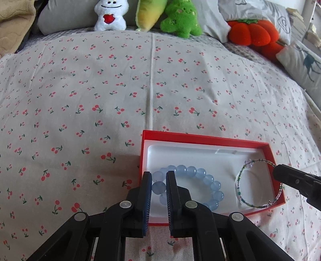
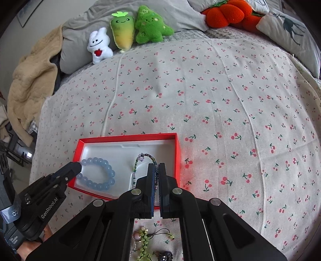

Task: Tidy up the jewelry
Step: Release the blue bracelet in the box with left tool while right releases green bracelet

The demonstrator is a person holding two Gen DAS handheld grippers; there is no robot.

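Note:
A red box (image 1: 200, 138) with a white liner lies on the cherry-print bedsheet; it also shows in the right wrist view (image 2: 128, 137). My left gripper (image 1: 159, 176) is shut on the blue bead bracelet (image 1: 208, 178), which rests in the box's left part (image 2: 100, 174). My right gripper (image 2: 156, 168) is shut on a thin green and purple seed-bead bracelet (image 2: 138, 160), which hangs over the box's right part (image 1: 252, 162). More bead trinkets (image 2: 146, 241) lie on the sheet under the right gripper.
Plush toys line the far edge: a white one (image 1: 110, 16), a yellow-green one (image 1: 148, 14), a green one (image 1: 180, 18) and an orange pumpkin (image 1: 254, 34). Pillows lie at the back right, and a tan blanket (image 2: 30, 80) at the left.

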